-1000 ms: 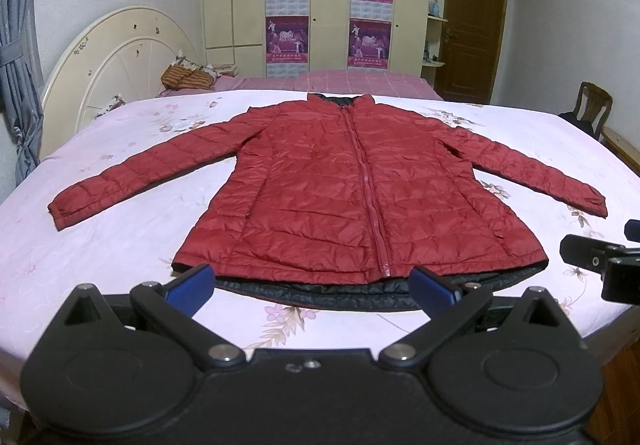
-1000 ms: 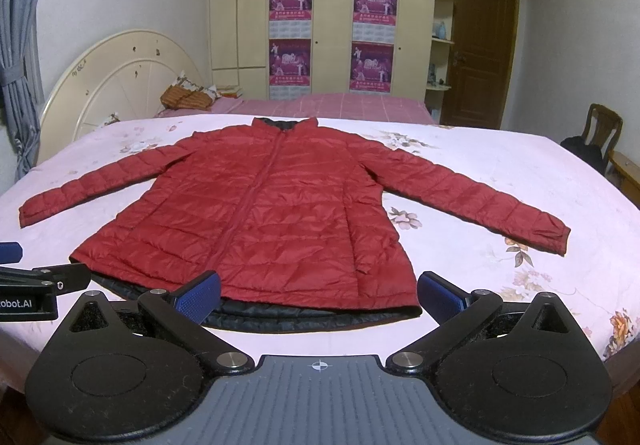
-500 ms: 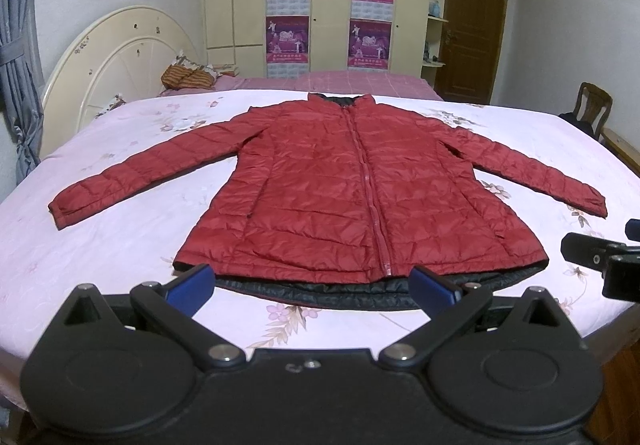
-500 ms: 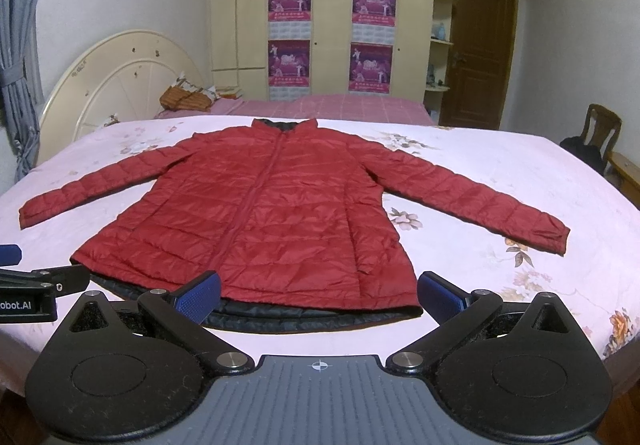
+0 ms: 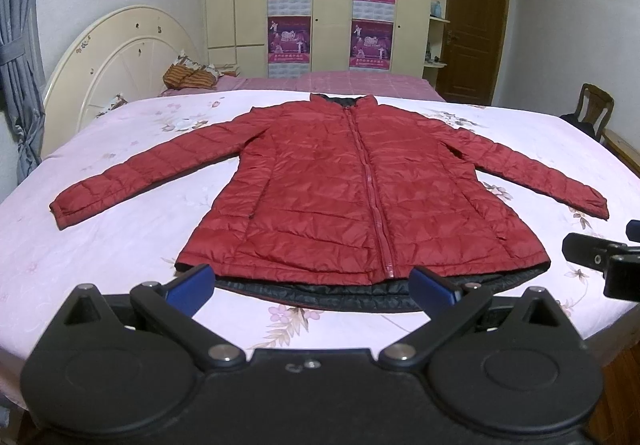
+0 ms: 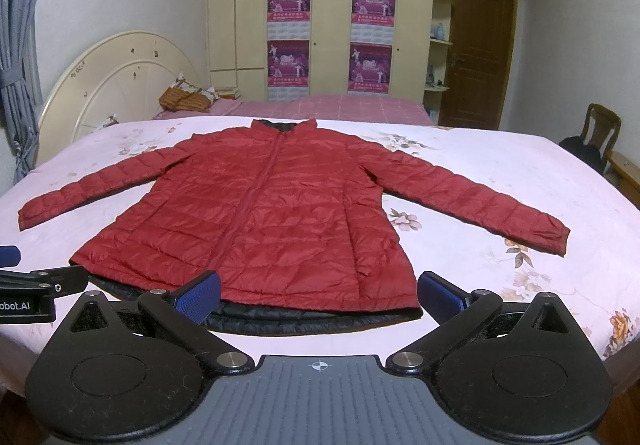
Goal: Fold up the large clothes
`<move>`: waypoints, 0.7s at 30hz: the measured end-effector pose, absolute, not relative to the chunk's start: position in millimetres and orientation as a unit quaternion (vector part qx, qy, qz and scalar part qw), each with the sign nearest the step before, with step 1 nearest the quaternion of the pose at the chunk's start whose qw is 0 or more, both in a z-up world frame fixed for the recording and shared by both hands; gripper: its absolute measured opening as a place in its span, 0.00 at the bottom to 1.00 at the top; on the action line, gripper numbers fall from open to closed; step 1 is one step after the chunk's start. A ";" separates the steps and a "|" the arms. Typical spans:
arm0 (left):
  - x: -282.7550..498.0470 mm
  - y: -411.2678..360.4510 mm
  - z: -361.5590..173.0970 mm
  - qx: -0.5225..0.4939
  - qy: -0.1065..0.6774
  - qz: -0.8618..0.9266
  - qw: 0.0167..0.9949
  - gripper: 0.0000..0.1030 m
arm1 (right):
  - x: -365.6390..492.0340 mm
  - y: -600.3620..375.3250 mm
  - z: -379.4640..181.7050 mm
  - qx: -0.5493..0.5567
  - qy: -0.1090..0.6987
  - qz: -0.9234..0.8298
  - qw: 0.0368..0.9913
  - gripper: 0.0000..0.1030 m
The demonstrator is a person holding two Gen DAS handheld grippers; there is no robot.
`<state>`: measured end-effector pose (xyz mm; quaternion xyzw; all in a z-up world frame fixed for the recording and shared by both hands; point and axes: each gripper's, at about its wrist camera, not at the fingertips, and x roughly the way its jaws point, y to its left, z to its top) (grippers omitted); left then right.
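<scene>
Nothing has moved: both tongs (image 5: pixel 312 287) (image 6: pixel 320 295) hang wide open and empty over the pink floral bed (image 5: pixel 120 245), red jacket (image 5: pixel 352 197) spread flat.

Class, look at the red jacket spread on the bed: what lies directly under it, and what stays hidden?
Under the red jacket lies the pink floral bedsheet. Along the hem a black quilted layer sticks out beneath the red front. The sheet below the jacket's body is covered from view.
</scene>
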<state>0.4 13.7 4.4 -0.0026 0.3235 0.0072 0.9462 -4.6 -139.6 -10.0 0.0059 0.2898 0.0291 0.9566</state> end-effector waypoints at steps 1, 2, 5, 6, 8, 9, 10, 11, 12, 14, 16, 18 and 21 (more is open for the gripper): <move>0.5 13.3 4.5 -0.003 0.324 0.007 0.946 1.00 | -4.4 -139.6 -10.2 0.006 0.290 0.029 0.957 1.00; 0.5 13.4 4.5 -0.003 0.324 0.007 0.946 1.00 | -4.8 -139.6 -10.0 0.006 0.290 0.029 0.957 1.00; 0.4 14.5 5.0 -0.003 0.325 0.006 0.946 1.00 | -4.4 -139.7 -10.0 0.006 0.290 0.029 0.957 1.00; 0.6 14.4 5.0 -0.003 0.325 0.006 0.946 1.00 | -4.7 -139.8 -10.1 0.006 0.290 0.029 0.957 1.00; 1.9 14.8 5.0 -0.002 0.325 0.004 0.946 1.00 | -4.3 -139.6 -10.0 0.006 0.290 0.028 0.957 1.00; 3.0 15.1 5.0 -0.001 0.326 0.003 0.945 1.00 | -3.0 -139.6 -9.8 0.005 0.290 0.027 0.957 1.00; 4.5 14.2 4.7 0.000 0.326 0.002 0.945 1.00 | -2.4 -139.7 -9.9 0.006 0.290 0.026 0.957 1.00; 6.9 13.5 4.5 0.001 0.327 0.001 0.945 1.00 | -0.5 -139.8 -9.7 0.006 0.290 0.024 0.957 1.00; 9.9 12.4 4.3 0.002 0.327 0.000 0.945 1.00 | 0.7 -140.3 -10.1 0.006 0.289 0.023 0.957 1.00; 14.7 11.3 4.7 0.003 0.326 -0.005 0.945 1.00 | 5.0 -142.5 -10.4 0.007 0.290 0.018 0.957 1.00; 21.3 9.0 4.7 0.005 0.325 -0.011 0.946 1.00 | 10.4 -144.4 -9.9 0.008 0.289 0.012 0.957 1.00; 30.0 7.4 5.2 0.008 0.324 -0.016 0.946 1.00 | 17.1 -146.6 -10.3 0.008 0.288 0.005 0.958 1.00; 45.1 3.7 4.2 0.012 0.324 -0.024 0.946 1.00 | 28.7 -151.0 -11.3 0.011 0.288 -0.007 0.957 1.00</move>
